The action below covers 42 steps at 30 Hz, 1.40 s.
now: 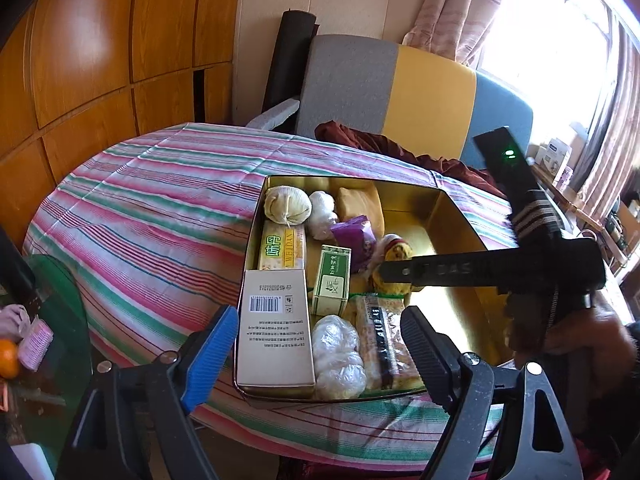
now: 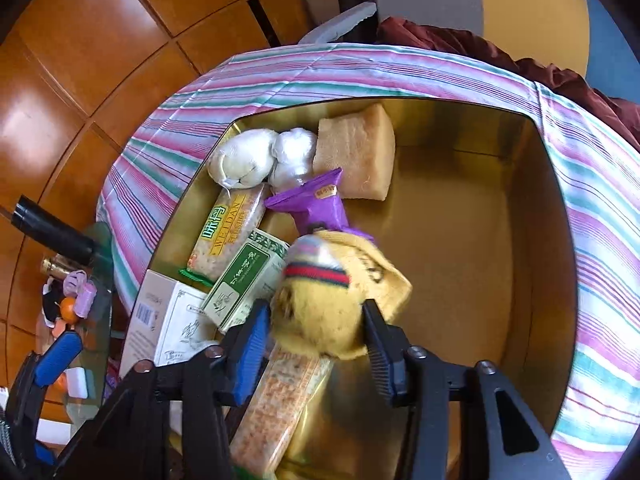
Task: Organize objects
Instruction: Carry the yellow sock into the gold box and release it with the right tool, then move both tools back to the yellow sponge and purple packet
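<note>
1. A round table under a pink, green and white striped cloth (image 1: 152, 208) carried everything; a grey, yellow and blue upholstered chair (image 1: 400, 92) stood behind its far edge.
2. A gold rectangular metal tin (image 2: 516, 216) sat near the table's front edge. Its left half was packed and its right half bare.
3. Along the tin's left wall lay a long white carton with a barcode (image 1: 274, 332) at the near corner, a yellow cracker packet printed WEIDAN (image 1: 282, 250) beyond it, and a cream cloth pouch (image 1: 287, 205) at the far corner.
4. The left gripper (image 1: 320, 354) hovered wide and empty over the tin's near edge.
5. The right gripper (image 2: 316, 328) was clamped on a yellow knitted sock bundle with a red and green band (image 2: 320, 304), low over the tin's middle, just beside a small green and white box (image 2: 244, 280) and a purple foil wrapper (image 2: 320, 204).
6. Likely risk: the soft bundle squeezed out of the pads, or, lowered there, it landed on the green box rather than the bare floor.
</note>
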Each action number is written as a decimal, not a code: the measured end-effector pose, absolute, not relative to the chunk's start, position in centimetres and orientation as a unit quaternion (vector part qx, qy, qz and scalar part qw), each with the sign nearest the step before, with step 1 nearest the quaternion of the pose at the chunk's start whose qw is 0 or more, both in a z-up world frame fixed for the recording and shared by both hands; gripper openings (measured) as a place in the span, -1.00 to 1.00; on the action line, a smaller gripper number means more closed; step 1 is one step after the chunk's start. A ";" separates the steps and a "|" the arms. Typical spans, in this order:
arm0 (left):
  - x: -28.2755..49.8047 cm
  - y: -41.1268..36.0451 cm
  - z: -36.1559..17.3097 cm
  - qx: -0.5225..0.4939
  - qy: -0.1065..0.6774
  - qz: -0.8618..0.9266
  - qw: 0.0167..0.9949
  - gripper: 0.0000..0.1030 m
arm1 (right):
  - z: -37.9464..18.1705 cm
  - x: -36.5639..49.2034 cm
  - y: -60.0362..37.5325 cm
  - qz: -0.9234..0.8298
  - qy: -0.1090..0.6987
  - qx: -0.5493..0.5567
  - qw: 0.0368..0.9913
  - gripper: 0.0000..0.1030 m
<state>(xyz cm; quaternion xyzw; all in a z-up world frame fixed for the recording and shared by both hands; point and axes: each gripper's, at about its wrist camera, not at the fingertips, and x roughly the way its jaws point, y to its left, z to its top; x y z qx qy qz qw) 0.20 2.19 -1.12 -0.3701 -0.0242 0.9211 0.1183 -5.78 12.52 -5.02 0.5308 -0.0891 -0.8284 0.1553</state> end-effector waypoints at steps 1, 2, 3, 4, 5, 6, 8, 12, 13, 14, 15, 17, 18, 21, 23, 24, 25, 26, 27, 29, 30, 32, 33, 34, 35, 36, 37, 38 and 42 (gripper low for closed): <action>0.3 2.2 -1.0 -0.368 -0.023 0.922 0.119 0.63 | -4.8 -5.4 12.8 -0.831 -0.088 0.527 0.153 -0.02; 0.4 2.2 -0.9 -0.367 -0.022 0.922 0.119 0.63 | -4.5 -4.9 13.1 -0.834 -0.085 0.524 0.151 -0.02; 0.4 2.2 -0.9 -0.366 -0.021 0.923 0.119 0.63 | -4.3 -4.6 13.4 -0.836 -0.084 0.522 0.148 -0.02; 0.4 2.2 -0.9 -0.366 -0.020 0.923 0.118 0.63 | -4.1 -4.1 13.5 -0.838 -0.081 0.520 0.145 -0.02; 0.4 2.1 -0.8 -0.365 -0.019 0.923 0.118 0.63 | -3.9 -3.6 13.8 -0.840 -0.080 0.517 0.144 -0.02; 0.5 2.2 -0.8 -0.365 -0.018 0.923 0.118 0.63 | -3.7 -3.2 14.0 -0.842 -0.078 0.514 0.143 -0.01; 0.6 2.3 -0.7 -0.365 -0.015 0.923 0.118 0.63 | -3.4 -2.6 14.3 -0.846 -0.073 0.508 0.140 -0.01; 0.9 2.4 -0.5 -0.361 -0.009 0.925 0.119 0.63 | -3.0 -1.2 15.8 -0.851 -0.078 0.501 0.134 -0.01; 0.9 2.5 -0.4 -0.361 -0.008 0.925 0.120 0.64 | -2.9 -0.8 16.4 -0.853 -0.080 0.499 0.130 -0.01; 0.9 2.6 -0.4 -0.361 -0.007 0.925 0.121 0.64 | -2.7 -0.5 16.9 -0.855 -0.083 0.497 0.126 -0.01; 1.0 2.7 -0.4 -0.361 -0.005 0.925 0.122 0.64 | -2.5 -0.2 17.6 -0.857 -0.087 0.494 0.121 -0.01; 1.1 3.1 -0.3 -0.360 -0.001 0.925 0.126 0.64 | -2.2 0.5 19.0 -0.861 -0.094 0.488 0.110 -0.01; 1.1 3.2 -0.2 -0.360 0.001 0.924 0.128 0.64 | -2.1 0.8 19.7 -0.863 -0.097 0.485 0.103 -0.01; 1.1 4.0 -0.1 -0.360 0.007 0.923 0.136 0.64 | -1.7 1.4 22.4 -0.868 -0.110 0.477 0.079 -0.01; 1.1 4.6 -0.1 -0.361 0.012 0.921 0.142 0.64 | -1.7 1.7 24.4 -0.870 -0.117 0.475 0.058 -0.01; 1.1 4.9 -0.1 -0.362 0.015 0.921 0.145 0.64 | -1.7 2.0 25.3 -0.870 -0.119 0.475 0.048 -0.01; 1.1 5.3 -0.1 -0.362 0.018 0.920 0.147 0.64 | -1.8 2.1 26.5 -0.871 -0.123 0.475 0.037 -0.01; 1.1 5.6 0.0 -0.363 0.020 0.920 0.150 0.64 | -1.8 2.3 27.6 -0.870 -0.128 0.475 0.027 -0.01; 1.0 5.9 0.0 -0.363 0.021 0.919 0.153 0.64 | -1.9 2.4 28.8 -0.869 -0.133 0.476 0.015 -0.01; 0.9 6.7 0.1 -0.363 0.025 0.917 0.162 0.64 | -2.2 2.9 31.5 -0.866 -0.149 0.477 -0.015 -0.01; 0.8 7.1 0.1 -0.363 0.027 0.917 0.165 0.64 | -2.3 3.1 32.8 -0.864 -0.157 0.477 -0.030 -0.01; 0.7 8.0 0.2 -0.362 0.031 0.915 0.176 0.64 | -2.6 3.7 35.7 -0.858 -0.175 0.478 -0.065 -0.01; 0.7 8.6 0.2 -0.363 0.034 0.913 0.183 0.64 | -2.8 4.0 37.1 -0.855 -0.186 0.476 -0.082 -0.01; 0.7 9.2 0.1 -0.363 0.037 0.912 0.189 0.64 | -2.9 4.3 38.6 -0.851 -0.199 0.475 -0.099 0.00; 0.6 9.7 0.1 -0.364 0.041 0.910 0.193 0.64 | -3.0 4.5 39.9 -0.848 -0.209 0.474 -0.114 0.01; 0.6 10.3 0.0 -0.366 0.045 0.908 0.199 0.64 | -3.1 4.7 41.2 -0.844 -0.218 0.473 -0.130 0.11; 0.5 10.8 0.0 -0.367 0.048 0.906 0.204 0.64 | -3.3 4.8 42.3 -0.840 -0.226 0.472 -0.142 0.30; 0.5 11.3 -0.1 -0.368 0.051 0.904 0.209 0.64 | -3.4 4.8 43.3 -0.837 -0.233 0.471 -0.152 0.37; 0.4 13.2 -0.1 -0.371 0.063 0.898 0.227 0.64 | -3.9 3.5 45.4 -0.830 -0.236 0.475 -0.172 0.41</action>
